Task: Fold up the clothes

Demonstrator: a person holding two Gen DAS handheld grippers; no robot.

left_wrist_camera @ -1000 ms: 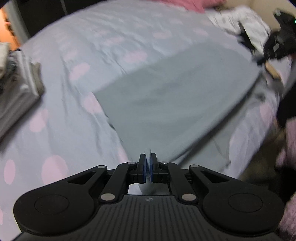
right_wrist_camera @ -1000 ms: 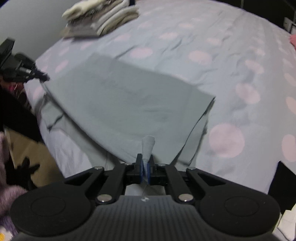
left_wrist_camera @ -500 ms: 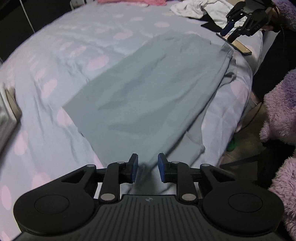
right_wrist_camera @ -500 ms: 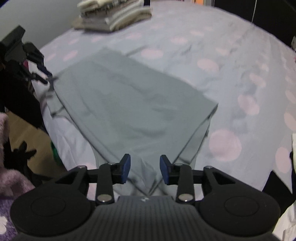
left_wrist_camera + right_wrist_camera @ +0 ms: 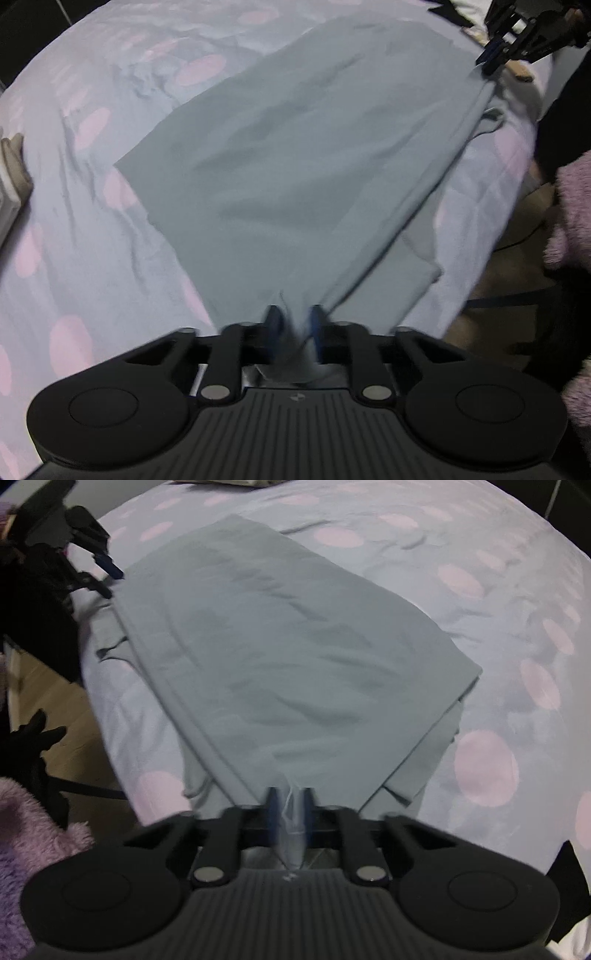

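Left tongs (image 5: 293, 326): jaws part-way apart, a pinch of grey cloth (image 5: 295, 177) standing between the blue pads; blurred, so whether they grip it I cannot tell. Right tongs (image 5: 290, 805): same picture, a peak of cloth (image 5: 280, 657) between the pads, gap narrow, grip not settled by the view. Each tongs sits at a near corner of the cloth, on the bed-edge side. From there the cloth runs away across the bed (image 5: 92, 229), flat, doubled, a lower layer showing along the near and side edges. Long axis lies from one tongs to the other, along the bed edge. Both equally near to it, held low and level, pointing inward over the bed. Farther off, a stack (image 5: 236, 482) of folded things.
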